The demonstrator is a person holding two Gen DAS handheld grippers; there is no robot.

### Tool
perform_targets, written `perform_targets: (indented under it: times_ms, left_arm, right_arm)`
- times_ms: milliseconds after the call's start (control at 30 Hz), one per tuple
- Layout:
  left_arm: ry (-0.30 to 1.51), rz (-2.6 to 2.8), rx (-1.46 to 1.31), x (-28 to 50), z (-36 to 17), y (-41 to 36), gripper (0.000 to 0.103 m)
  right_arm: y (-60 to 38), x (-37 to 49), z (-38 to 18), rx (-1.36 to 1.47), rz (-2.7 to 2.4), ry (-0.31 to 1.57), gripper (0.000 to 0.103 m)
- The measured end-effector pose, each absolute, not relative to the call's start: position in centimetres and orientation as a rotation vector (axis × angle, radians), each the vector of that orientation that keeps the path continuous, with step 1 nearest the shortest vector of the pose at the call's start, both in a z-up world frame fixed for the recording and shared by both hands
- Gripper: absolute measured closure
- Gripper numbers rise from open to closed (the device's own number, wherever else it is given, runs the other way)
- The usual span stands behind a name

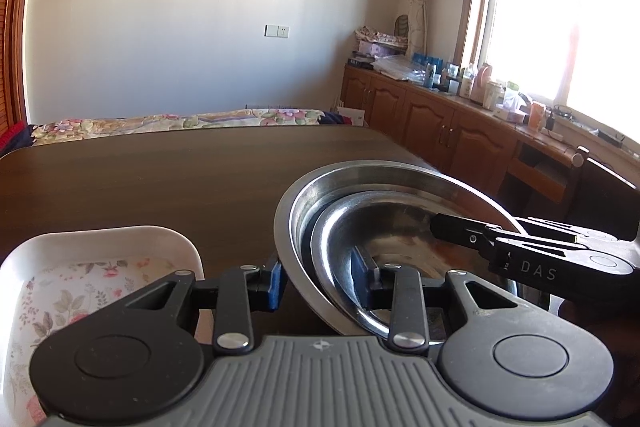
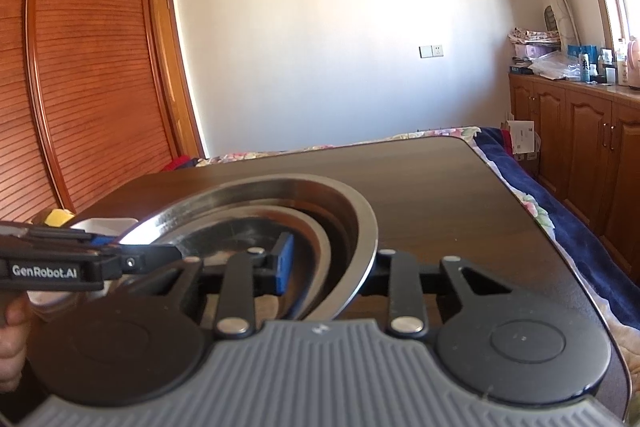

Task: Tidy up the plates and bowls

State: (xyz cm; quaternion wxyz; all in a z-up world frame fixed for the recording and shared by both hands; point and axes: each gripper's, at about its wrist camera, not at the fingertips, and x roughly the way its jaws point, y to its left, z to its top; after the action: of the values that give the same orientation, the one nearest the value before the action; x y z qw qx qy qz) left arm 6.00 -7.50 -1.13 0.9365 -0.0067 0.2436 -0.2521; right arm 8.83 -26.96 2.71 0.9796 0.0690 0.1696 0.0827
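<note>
- Large round stainless-steel bowl (image 1: 304, 211) is seen tilted above the dark wood-grain bench (image 1: 160, 179); a smaller round stainless-steel bowl (image 1: 400, 235) is nested inside it.
- Left tool (image 1: 320, 279) is pinched on the near-left rim of the steel bowls: one blue-padded finger outside, the other inside.
- Right tool (image 2: 332, 267) is clamped on the opposite rim of the large bowl (image 2: 360, 227), blue pad inside; the outer finger is hidden by the rim.
- White square dish with floral print (image 1: 80, 267) is seen on the bench, just left of the bowls, apart from them.
</note>
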Motion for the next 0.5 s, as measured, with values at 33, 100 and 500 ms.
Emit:
perform_targets:
  times_ms: [33, 100, 500]
  left_arm:
    - [0.493, -0.518, -0.016, 5.9, -1.0, -7.4, 0.067]
    - [0.482, -0.519, -0.012, 5.5, -0.6, -7.1, 0.067]
    - [0.426, -0.496, -0.035, 4.7, 2.8, -3.1, 0.067]
  right_arm:
    - [-27.0, 8.7, 2.8, 0.138, 0.167, 0.339, 0.071]
    - [-27.0, 8.4, 3.2, 0.144, 0.164, 0.331, 0.071]
    - [-24.6, 8.8, 5.7, 0.142, 0.191, 0.307, 0.071]
